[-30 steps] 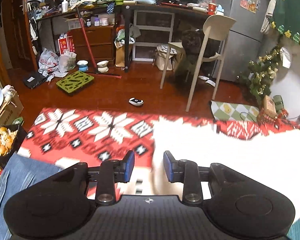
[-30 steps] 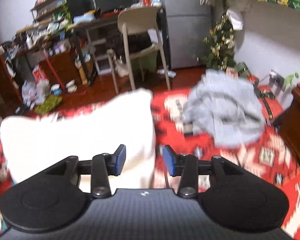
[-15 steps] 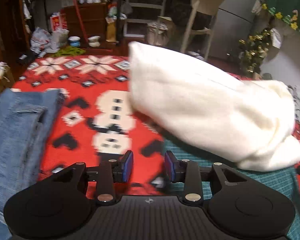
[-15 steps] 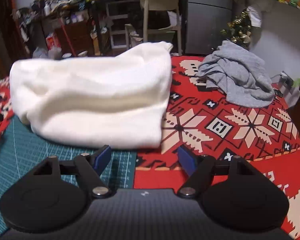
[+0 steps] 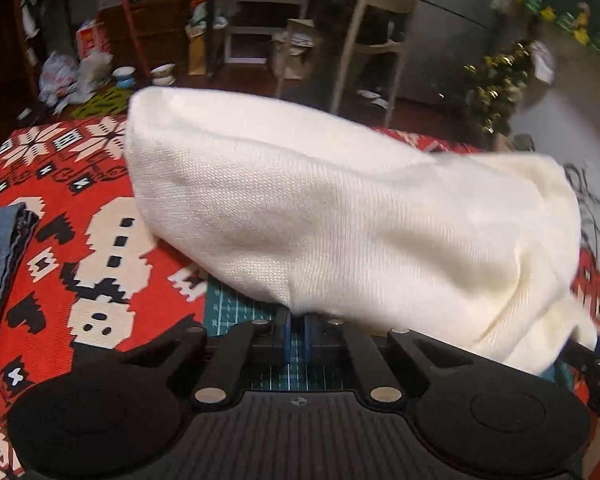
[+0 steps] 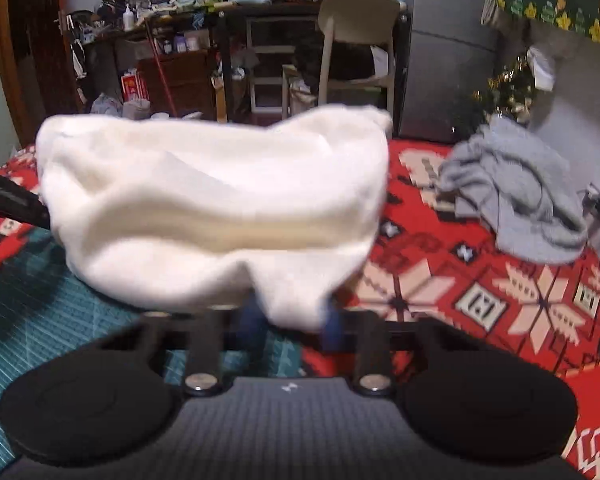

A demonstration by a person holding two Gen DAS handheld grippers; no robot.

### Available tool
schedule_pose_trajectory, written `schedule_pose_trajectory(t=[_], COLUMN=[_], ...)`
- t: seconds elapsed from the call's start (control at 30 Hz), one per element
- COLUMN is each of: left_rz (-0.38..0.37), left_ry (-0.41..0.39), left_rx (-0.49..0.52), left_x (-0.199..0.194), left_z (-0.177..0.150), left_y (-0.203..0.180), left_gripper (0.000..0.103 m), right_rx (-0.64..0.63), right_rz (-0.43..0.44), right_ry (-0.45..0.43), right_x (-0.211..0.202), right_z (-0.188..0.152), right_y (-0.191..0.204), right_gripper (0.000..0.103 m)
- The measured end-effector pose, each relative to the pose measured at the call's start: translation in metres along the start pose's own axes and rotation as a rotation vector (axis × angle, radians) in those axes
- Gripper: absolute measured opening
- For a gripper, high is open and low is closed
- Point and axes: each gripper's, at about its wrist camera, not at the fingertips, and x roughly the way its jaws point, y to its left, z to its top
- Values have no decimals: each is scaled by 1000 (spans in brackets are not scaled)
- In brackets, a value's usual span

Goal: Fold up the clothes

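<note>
Over the red patterned blanket [image 5: 100, 240] and green cutting mat [image 5: 236, 312], the bulky cream knitted sweater [image 5: 340, 216] hung pinched at its near edge by the left gripper [image 5: 296, 334] and right gripper [image 6: 290, 320], both closed on cloth; level, matched lifting would keep its fold square.

a red patterned blanket [image 6: 480, 280] with cream snowflakes covers the surface from 9 to 3 o'clock. a teal cutting mat [image 5: 228, 304] lies on it at 6 o'clock. past it, at 12 o'clock, a cream chair [image 6: 356, 40] stands on the dark wood floor before a cluttered desk [image 6: 260, 8]. a grey fridge [image 6: 448, 60] stands at 1 o'clock, a small decorated tree [image 5: 496, 88] at 2 o'clock. at 10 o'clock, a red-handled broom [image 5: 134, 40] leans on a brown cabinet, with bowls [image 5: 162, 74] just beside its foot.
</note>
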Motion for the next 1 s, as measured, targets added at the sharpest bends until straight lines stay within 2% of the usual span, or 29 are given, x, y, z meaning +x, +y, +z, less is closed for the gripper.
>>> schedule_pose_trajectory(t=[0.13, 0.23, 0.37, 0.43, 0.5, 0.63, 0.73, 0.8, 0.87, 1.0], left_rz=[-56, -54, -70, -51, -2, 116, 160, 123, 76, 71], left_ry=[-53, -108, -166, -184, -185, -107, -57, -49, -46, -108], left_rx=[-20, -8, -41, -29, 16, 90, 76, 26, -27, 18], left_x=[-38, -76, -116, -120, -113, -70, -44, -46, -50, -75], left_z=[10, 18, 35, 41, 45, 39, 31, 28, 25, 14], left_y=[10, 18, 26, 20, 11, 1, 9, 20, 33, 49], left_gripper=[4, 3, 3, 3, 3, 5, 9, 15, 31, 38], right_rx=[21, 62, 53, 54, 69, 119, 136, 146, 166, 203], right_rz=[55, 97, 96, 84, 76, 54, 38, 22, 16, 19], right_ry=[-67, -146, -238, -235, -212, -131, -85, -68, -70, -102], right_x=[-27, -64, -101, -104, -99, -72, -43, -30, -29, -44], right_z=[14, 23, 42, 53, 61, 58, 48, 42, 34, 17], right_y=[9, 9, 8, 8, 6, 1, -3, -10, -16, -22], right_gripper=[14, 14, 12, 10, 10, 12, 22, 34, 40, 55])
